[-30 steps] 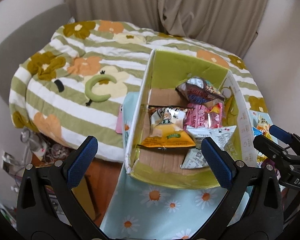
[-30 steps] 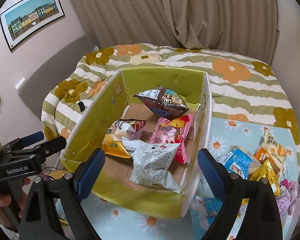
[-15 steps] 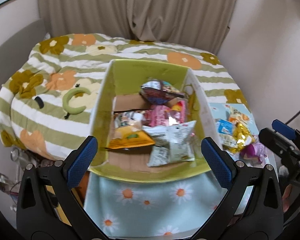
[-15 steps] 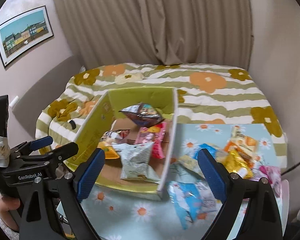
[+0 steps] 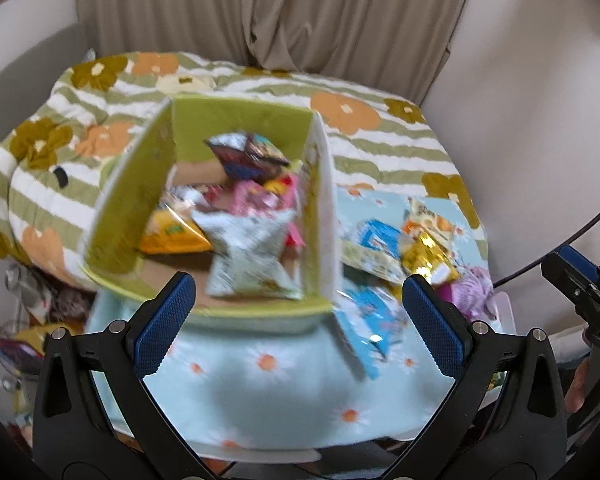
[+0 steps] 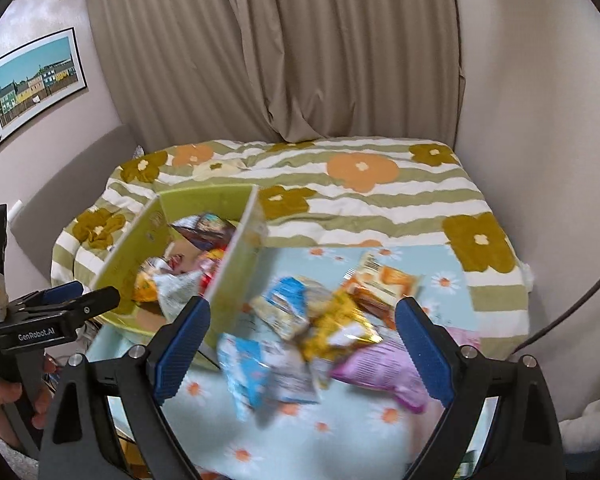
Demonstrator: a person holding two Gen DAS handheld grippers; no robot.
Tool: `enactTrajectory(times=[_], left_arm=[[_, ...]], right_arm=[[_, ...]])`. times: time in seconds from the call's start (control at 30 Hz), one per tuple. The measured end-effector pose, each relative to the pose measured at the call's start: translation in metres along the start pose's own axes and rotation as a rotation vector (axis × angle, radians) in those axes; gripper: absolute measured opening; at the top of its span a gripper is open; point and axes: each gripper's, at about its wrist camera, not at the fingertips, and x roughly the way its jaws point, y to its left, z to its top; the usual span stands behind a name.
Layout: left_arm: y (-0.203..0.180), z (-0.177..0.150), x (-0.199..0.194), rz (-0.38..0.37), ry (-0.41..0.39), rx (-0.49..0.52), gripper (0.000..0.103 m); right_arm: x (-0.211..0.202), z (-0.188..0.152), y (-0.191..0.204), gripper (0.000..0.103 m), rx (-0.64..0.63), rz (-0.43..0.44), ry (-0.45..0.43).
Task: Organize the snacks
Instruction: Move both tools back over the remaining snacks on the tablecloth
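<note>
Loose snack packets (image 6: 320, 328) heaped on a pale blue daisy-print cloth (image 6: 364, 436), just to the right of a green-lined cardboard box (image 5: 236, 120); among them a blue-and-white pack (image 6: 256, 376) nearest the camera, a gold foil pack (image 6: 340, 324) overlapping it, a purple pack (image 6: 384, 368) beside that, an orange pack (image 6: 384, 284) farther back; much of the heap blurred, print unreadable. Inside the box, more packets: a white patterned bag (image 5: 248, 252) toward the near wall, a yellow-orange bag (image 5: 172, 236) to its left, a pink pack (image 5: 256, 200) behind, a dark foil bag (image 5: 248, 156) propped toward the far wall.

Left gripper (image 5: 298, 326) spread wide apart, nothing between its blue pads (image 5: 164, 324), hanging over the near edge of the box and cloth; right gripper (image 6: 302, 350) likewise spread wide, gripping nothing, framing the loose heap, with the blue-and-white pack lying between the two pads in its own view but not touched.

Beyond the cloth, a green-and-white striped quilt (image 6: 380, 200) with orange and brown flowers; behind it, beige curtains (image 6: 292, 48); on the left wall, a framed picture of coloured houses (image 6: 34, 80).
</note>
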Motion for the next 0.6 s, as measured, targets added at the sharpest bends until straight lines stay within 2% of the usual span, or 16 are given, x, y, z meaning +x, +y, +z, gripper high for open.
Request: enactTrajectory(times=[0.3,0.6], left_arm=[[-0.047,-0.042,0.032,0.011,0.062,-0.113,0.102],[-0.063,-0.071,0.101,-0.021,0.114,-0.216,0.102]], right_arm=[[0.01,-0.018,-0.071,0.092,-0.015,0.039,0.09],[0.062,-0.04,-0.109,0.092,0.0,0.073,0.204]])
